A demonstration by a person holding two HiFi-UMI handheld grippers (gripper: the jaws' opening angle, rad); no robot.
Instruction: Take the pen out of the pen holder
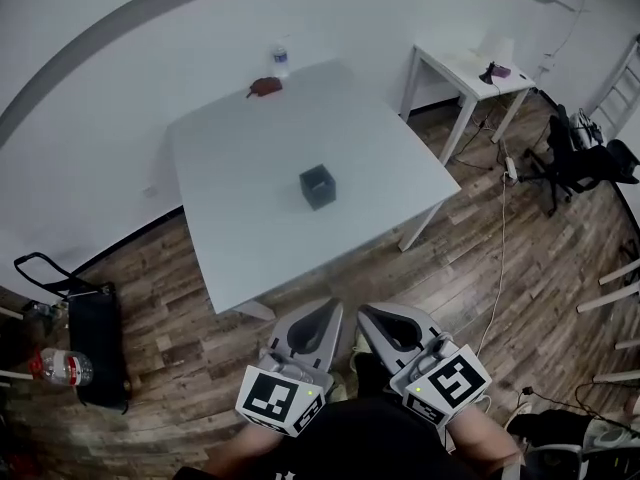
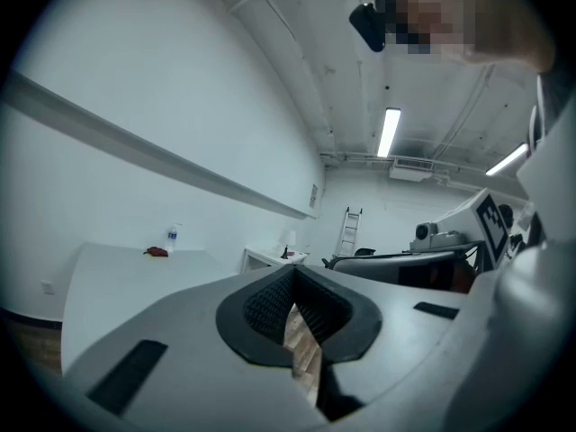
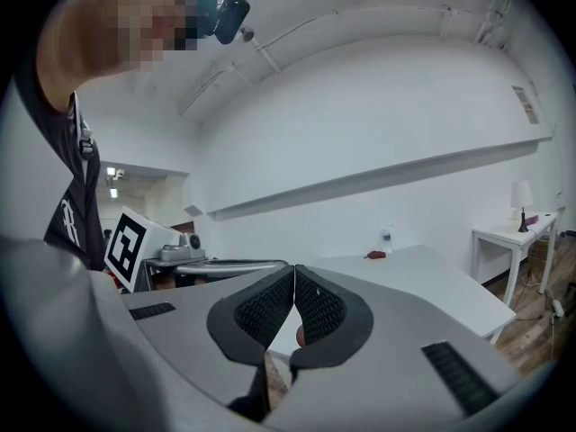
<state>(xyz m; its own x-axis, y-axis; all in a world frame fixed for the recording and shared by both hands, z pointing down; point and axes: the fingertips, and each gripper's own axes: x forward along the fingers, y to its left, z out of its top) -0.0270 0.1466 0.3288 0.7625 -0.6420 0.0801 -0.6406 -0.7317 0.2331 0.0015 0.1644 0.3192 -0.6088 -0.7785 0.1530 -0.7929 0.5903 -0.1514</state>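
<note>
Both low, short of table (image 1: 250, 168) | left gripper (image 1: 326, 311) jaws together | right gripper (image 1: 371, 313) jaws together

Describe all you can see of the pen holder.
The pen holder shows only in the head view, seen from above. It is a small, dark, box-shaped cup, roughly square, with an open top. It stands upright and alone near the middle of the white table, touching nothing but the tabletop. It is too small in the picture to tell its material or what it holds.
</note>
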